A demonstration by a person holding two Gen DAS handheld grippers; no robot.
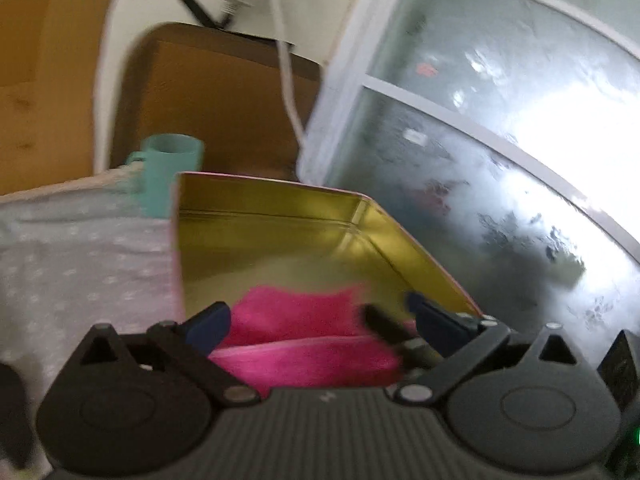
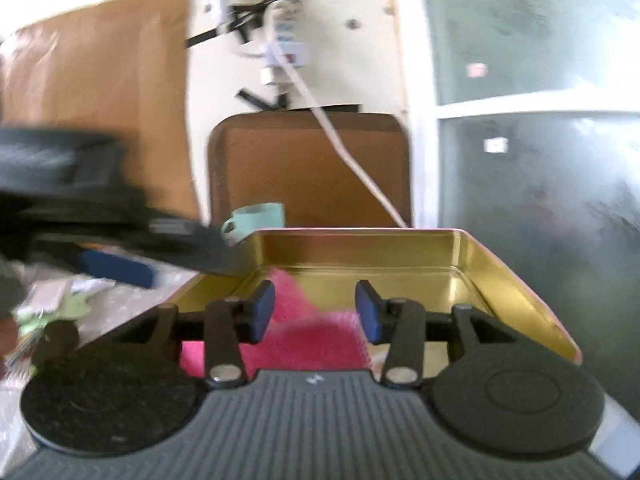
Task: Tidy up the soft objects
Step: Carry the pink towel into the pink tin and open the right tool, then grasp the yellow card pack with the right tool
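Left gripper (image 1: 316, 320), seen from its own wrist, hangs spread over the pink cloth (image 1: 304, 332) lying in the gold tin (image 1: 280, 208), so stowing seems in hand; a teal mug (image 1: 170, 172) stands behind on the dotted counter (image 1: 80, 256). From the right wrist, the right gripper (image 2: 316, 312) is spread above the same cloth; next likely calls for fetching another soft item, the left gripper crossing nearby.

Daylight is coming through the frosted window (image 1: 500, 152), burning out to white glare at the right edge of the left wrist view. The gold tin (image 1: 280, 240) is reflecting that light along its inner walls. Both views are showing motion blur; the left gripper (image 2: 112, 240) is smearing heavily across the right wrist view. Fisheye distortion is bending the window frame, and the corners are darkening.
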